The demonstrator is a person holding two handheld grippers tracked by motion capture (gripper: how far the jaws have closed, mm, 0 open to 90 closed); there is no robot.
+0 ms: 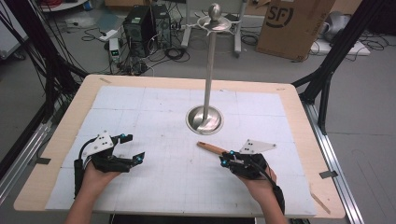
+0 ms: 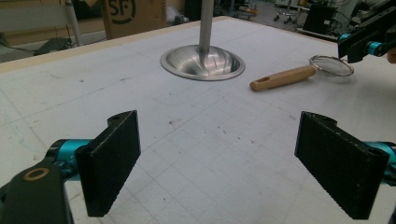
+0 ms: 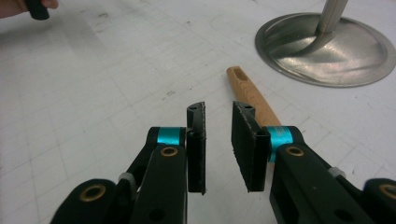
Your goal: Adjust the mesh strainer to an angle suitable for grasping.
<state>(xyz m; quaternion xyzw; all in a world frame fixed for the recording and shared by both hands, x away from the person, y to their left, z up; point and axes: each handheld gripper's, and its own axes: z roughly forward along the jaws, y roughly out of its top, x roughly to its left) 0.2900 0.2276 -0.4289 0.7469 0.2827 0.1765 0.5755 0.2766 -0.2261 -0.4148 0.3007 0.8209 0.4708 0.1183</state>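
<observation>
Right tool [image 3: 218,140] hovers with jaws narrowly parted over the strainer [image 2: 301,73] — wooden handle at one o'clock, unheld; left tool [image 2: 233,163] wide. Likely pre-grasp — next, straddle the handle.

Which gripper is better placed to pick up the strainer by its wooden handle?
Right. The right gripper hovers just beside the strainer's wooden handle; the left gripper sits open across the table.
</observation>
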